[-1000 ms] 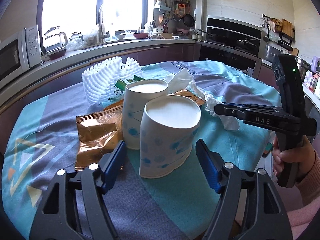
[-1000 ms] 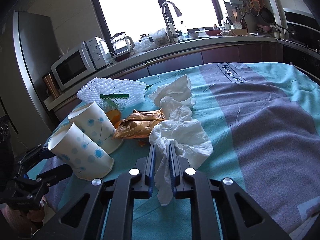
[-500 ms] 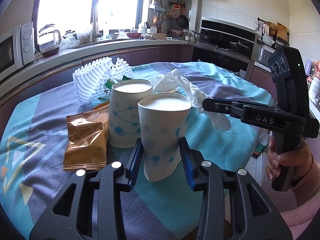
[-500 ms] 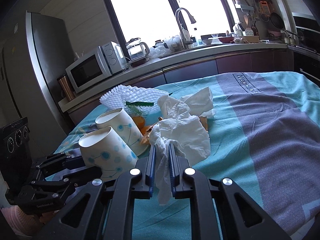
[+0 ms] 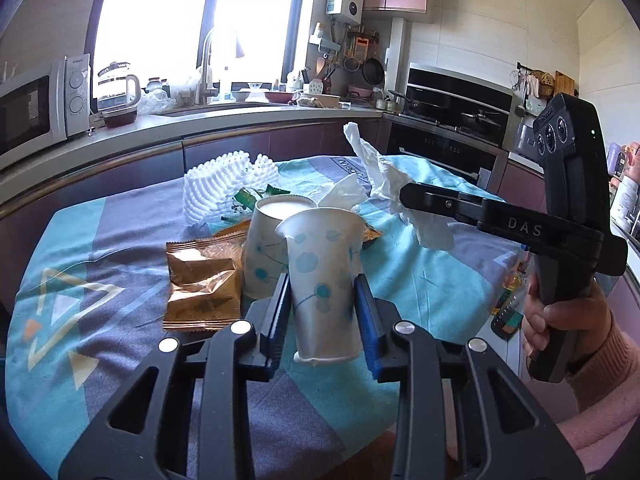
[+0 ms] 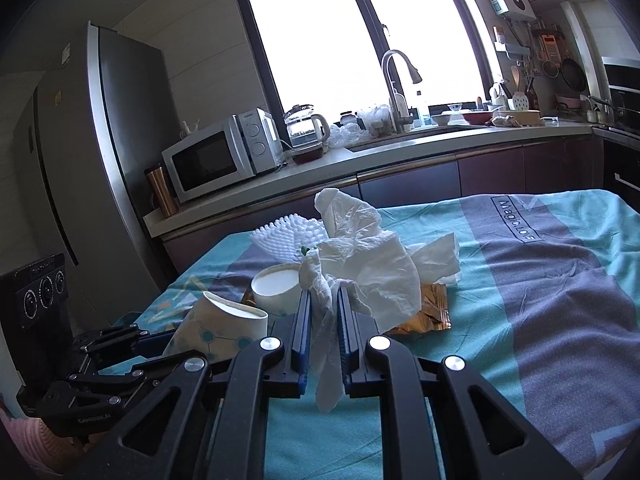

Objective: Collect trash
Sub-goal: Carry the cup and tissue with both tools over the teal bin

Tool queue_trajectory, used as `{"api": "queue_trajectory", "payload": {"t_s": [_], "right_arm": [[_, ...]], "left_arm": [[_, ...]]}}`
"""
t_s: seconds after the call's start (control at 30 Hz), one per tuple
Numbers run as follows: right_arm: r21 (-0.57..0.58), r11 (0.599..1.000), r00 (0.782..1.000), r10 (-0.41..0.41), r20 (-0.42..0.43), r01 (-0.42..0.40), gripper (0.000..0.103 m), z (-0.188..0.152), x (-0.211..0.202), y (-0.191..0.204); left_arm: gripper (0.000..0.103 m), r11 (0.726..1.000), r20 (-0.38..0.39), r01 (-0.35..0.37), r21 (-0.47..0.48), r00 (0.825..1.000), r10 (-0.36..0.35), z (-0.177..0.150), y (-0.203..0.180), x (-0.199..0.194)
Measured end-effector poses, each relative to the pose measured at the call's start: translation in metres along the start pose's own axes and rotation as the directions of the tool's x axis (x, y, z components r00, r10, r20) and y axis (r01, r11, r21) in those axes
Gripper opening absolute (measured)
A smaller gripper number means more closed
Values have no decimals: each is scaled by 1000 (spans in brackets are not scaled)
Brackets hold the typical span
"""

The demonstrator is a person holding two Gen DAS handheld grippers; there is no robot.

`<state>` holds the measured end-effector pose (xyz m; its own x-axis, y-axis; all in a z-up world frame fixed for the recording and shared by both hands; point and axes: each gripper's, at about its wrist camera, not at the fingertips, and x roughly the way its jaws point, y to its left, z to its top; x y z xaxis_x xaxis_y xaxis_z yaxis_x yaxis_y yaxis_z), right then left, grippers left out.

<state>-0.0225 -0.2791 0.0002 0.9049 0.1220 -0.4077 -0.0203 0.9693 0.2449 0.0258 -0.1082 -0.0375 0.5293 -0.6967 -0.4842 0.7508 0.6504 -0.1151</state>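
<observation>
Left tool point(image 5: 322, 312): jaws closing, pads pressed on both sides of a dotted paper cup point(image 5: 322, 276), rim squashed. Second cup point(image 5: 266, 246) just beyond it, touching, on the worktop point(image 5: 420, 292). Gold wrapper point(image 5: 202, 286) to its left. Right tool point(image 6: 324, 332): pressed together, pinching a crumpled white tissue point(image 6: 368, 264), which hangs between the pads.

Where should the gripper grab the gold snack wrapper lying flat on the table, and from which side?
Best guess: pinch the crinkled, puffed-up edge of the gold snack wrapper from its open left side. It lies almost flat on the tablecloth, so only a raised fold gives the pads something to bite. The standing paper cup crowds its right side.
</observation>
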Motion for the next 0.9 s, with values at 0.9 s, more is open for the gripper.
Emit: {"api": "queue_trajectory", "payload": {"t_s": [0.9], "right_arm": [[-238,807,839,493,-231,-540,11,7,88,190]], "left_arm": [[32,821,68,-478,-311,851,521,-49,143,-207]]}}
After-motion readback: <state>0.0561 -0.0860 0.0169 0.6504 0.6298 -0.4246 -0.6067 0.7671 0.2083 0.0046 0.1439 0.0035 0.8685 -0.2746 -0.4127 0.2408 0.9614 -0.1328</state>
